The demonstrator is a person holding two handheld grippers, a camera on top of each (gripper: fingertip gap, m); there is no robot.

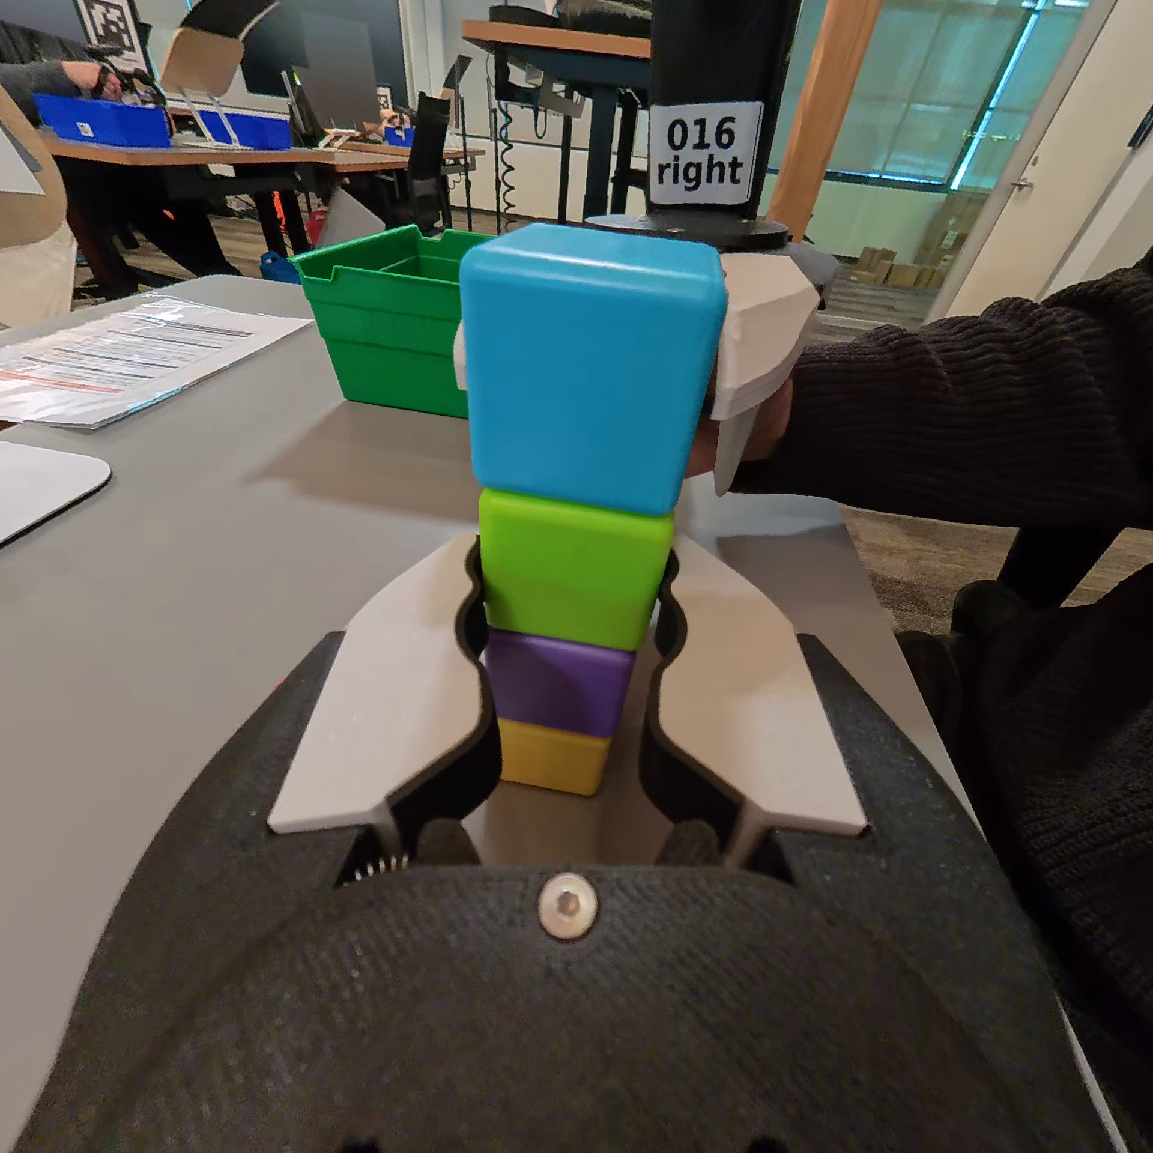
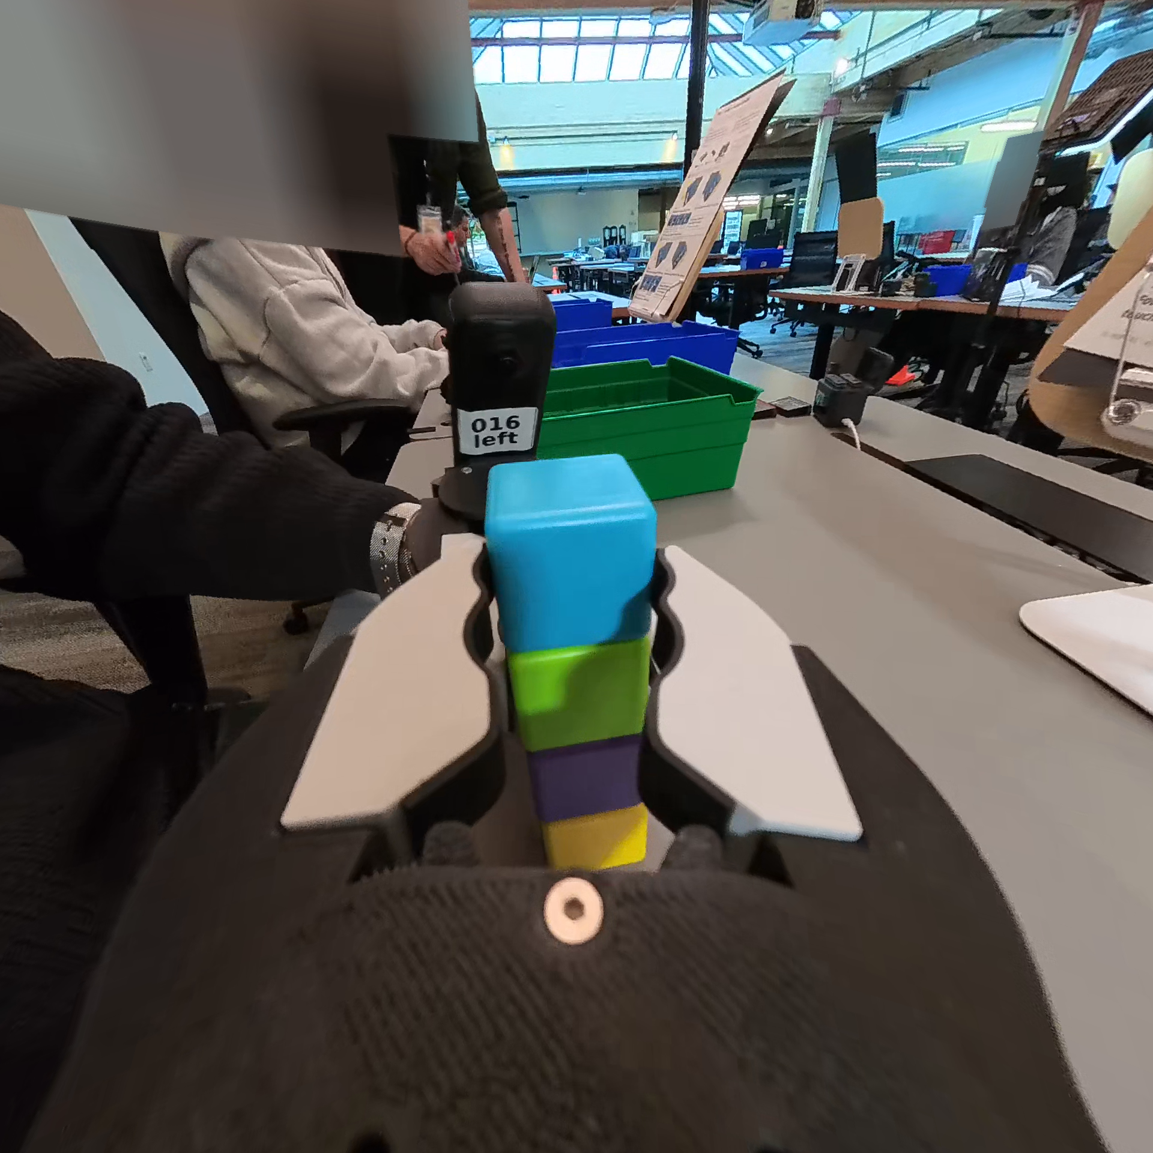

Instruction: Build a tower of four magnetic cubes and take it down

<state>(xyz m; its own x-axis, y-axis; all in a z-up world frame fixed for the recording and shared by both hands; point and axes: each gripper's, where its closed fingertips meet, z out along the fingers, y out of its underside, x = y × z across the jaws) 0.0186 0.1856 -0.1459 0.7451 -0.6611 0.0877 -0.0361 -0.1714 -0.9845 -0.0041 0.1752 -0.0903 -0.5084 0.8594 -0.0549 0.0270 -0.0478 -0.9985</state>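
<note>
The blue block [image 1: 593, 368] hides most of the far tongs [image 1: 736, 374] at centre right in the left wrist view. In the right wrist view, upper left is blurred over. The green bin [image 2: 649, 424] is partly hidden behind the camera post [image 2: 499, 368]. At lower centre, the yellow block's [image 2: 596, 836] foot is hidden.

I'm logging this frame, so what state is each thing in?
Blue block: top of stack, between right gripper fingers.
Green block: second, between left gripper fingers.
Purple block: third.
Yellow block: bottom.
Green bin: upright; what shows looks empty.
</note>
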